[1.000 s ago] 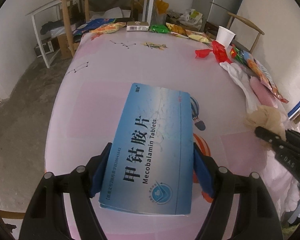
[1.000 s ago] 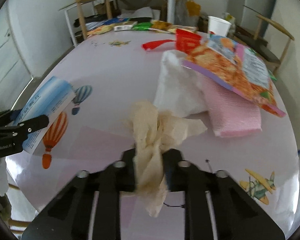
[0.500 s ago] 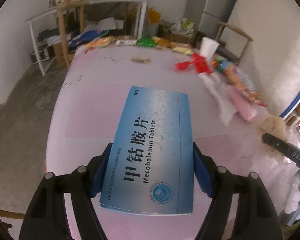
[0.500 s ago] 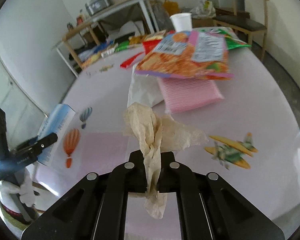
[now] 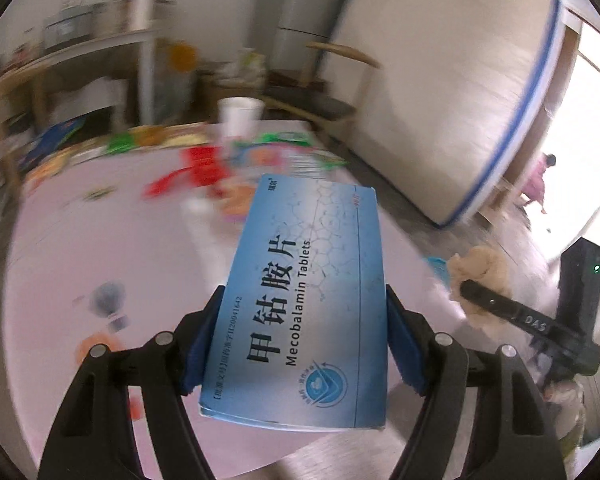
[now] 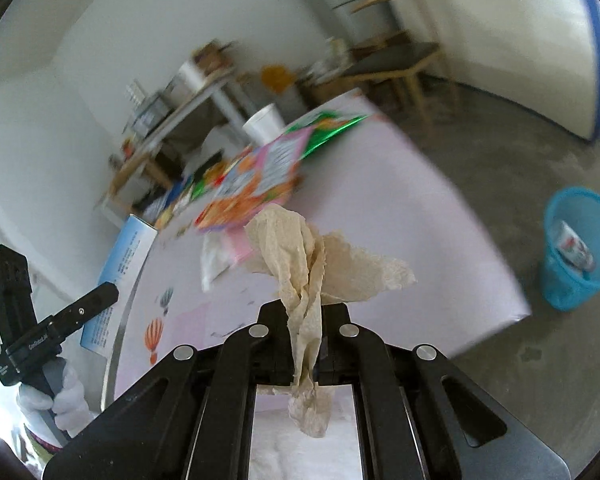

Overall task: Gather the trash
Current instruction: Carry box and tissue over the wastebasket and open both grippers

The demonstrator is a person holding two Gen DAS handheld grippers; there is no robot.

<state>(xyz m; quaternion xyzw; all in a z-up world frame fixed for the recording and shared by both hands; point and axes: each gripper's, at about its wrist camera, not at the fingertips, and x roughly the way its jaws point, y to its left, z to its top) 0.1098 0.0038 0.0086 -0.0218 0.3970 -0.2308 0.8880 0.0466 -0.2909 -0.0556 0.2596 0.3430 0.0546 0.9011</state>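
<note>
My left gripper (image 5: 302, 312) is shut on a flat blue medicine box (image 5: 312, 292), its blue pads pressing both long sides, held up over the pink table (image 5: 120, 248). The same box (image 6: 126, 264) shows at the left of the right wrist view, in the left gripper (image 6: 100, 296). My right gripper (image 6: 304, 316) is shut on a crumpled beige tissue (image 6: 308, 264) that fans out above the jaws and hangs below them. In the left wrist view that tissue (image 5: 480, 276) and the right gripper (image 5: 466, 288) are at the right. A blue mesh bin (image 6: 580, 248) stands on the floor right of the table.
Snack wrappers (image 6: 256, 188), a pink pad, a white bag (image 6: 216, 256), red plastic (image 5: 196, 168) and a white paper cup (image 6: 264, 124) lie on the table's far half. Wooden chairs (image 6: 396, 64) and a cluttered side table (image 5: 100, 52) stand behind. A white-gloved hand (image 6: 64, 404) holds the left gripper.
Both grippers have swung right and risen off the table, still holding the box and the tissue. The right view has rolled, and the blue bin has come into sight.
</note>
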